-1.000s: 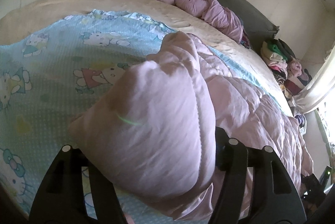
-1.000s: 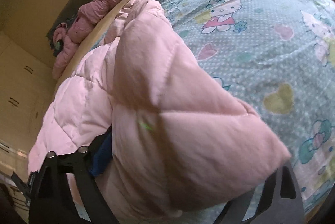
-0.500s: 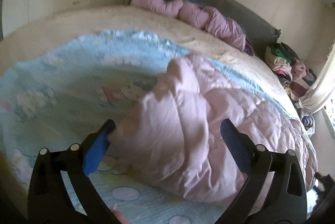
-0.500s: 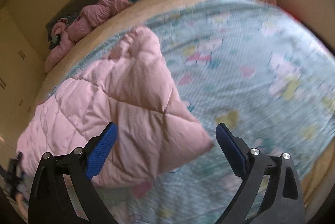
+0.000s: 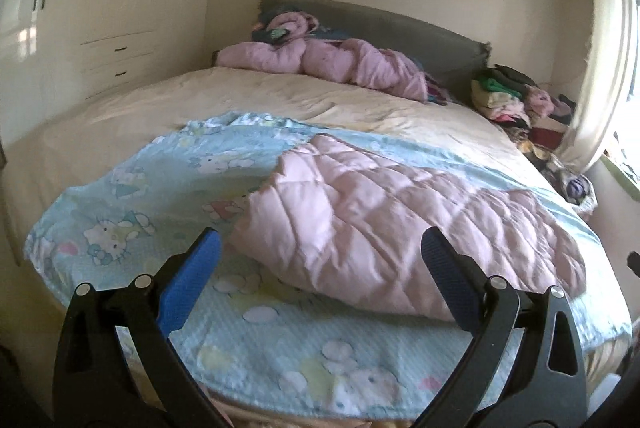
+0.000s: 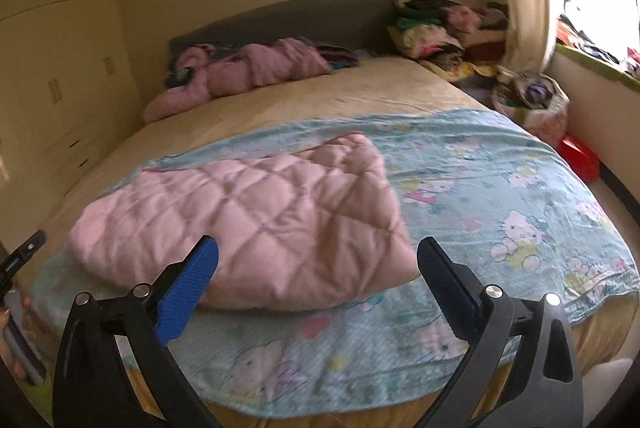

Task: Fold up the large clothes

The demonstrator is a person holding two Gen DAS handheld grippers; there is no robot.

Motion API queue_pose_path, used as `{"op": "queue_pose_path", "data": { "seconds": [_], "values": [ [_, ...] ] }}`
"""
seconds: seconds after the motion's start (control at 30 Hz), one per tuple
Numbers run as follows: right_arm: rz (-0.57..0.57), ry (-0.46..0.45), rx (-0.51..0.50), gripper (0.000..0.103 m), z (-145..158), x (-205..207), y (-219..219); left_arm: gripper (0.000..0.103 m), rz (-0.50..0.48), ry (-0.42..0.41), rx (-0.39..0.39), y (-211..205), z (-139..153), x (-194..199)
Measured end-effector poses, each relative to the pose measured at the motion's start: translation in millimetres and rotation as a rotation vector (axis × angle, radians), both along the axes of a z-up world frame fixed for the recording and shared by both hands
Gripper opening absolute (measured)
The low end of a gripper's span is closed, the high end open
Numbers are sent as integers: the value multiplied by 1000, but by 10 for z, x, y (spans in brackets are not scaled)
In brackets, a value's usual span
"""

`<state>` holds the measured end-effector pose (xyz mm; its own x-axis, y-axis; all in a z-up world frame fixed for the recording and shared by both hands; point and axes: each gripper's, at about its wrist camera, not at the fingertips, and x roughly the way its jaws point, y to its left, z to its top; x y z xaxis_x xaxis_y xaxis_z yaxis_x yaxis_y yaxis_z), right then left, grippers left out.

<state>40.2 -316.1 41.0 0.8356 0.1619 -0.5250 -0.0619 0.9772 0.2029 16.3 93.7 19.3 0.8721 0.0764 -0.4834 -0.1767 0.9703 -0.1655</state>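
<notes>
Left wrist: hovering low off the bed's foot end, left gripper spread wide and carrying nothing. Lying on the blue sheet, pink quilt doubled over, fold edge facing the camera (probably set there for flat backing).

Right wrist: hanging back likewise, right gripper gaping and gripping nothing. Resting left of centre on the sheet, quilt bulging at its near edge, likely needing another fold.

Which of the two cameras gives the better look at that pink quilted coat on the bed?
The right wrist view: the pink coat lies whole there. The left wrist view shows it too, but one black finger covers its near edge.
</notes>
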Motion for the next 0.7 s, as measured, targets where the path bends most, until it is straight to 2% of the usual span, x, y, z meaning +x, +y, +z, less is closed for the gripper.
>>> {"op": "queue_pose_path", "data": {
  "seconds": [0.2, 0.37, 0.47, 0.7],
  "values": [
    [82, 35, 7, 99, -54, -291, 279, 94, -78, 24, 1, -298, -34, -237],
    [61, 96, 12, 99, -234, -402, 351, 94, -122, 54, 4, -491, -125, -378],
    [85, 127, 22, 99, -331, -415, 409, 94, -131, 73, -5, -559, -166, -415],
    [106, 110, 21, 99, -319, -482, 449, 94, -135, 74, 11, -635, -154, -464]
  ]
}}
